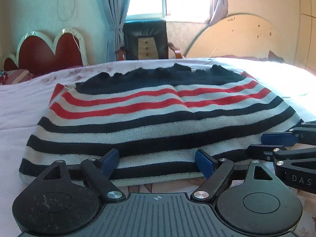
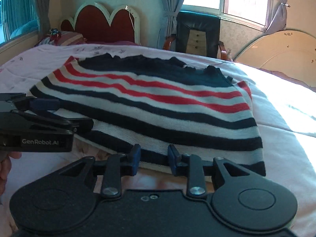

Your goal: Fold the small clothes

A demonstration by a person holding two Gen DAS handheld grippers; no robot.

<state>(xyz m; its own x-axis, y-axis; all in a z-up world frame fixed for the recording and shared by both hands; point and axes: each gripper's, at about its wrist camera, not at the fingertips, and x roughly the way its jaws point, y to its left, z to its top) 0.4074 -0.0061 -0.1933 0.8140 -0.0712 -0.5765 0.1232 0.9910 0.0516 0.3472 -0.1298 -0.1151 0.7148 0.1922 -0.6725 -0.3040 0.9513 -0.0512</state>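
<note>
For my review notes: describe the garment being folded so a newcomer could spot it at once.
Start at the bed with the pale sheet, in front of the red scalloped headboard. The striped sweater lies spread across it, just ahead of both open grippers. It alone is knitted in navy, white and red bands, with a solid navy far edge.

Striped sweater (image 1: 158,118): ribbed knit cloth, matt, slightly fuzzy. Bed sheet (image 1: 23,106): smooth matt fabric. Left gripper (image 1: 157,163): matt black plastic, blue rubbery pads, shiny metal rivets. Armchair (image 2: 197,31), at 12 o'clock: glossy black leather, varnished wood arms.
</note>
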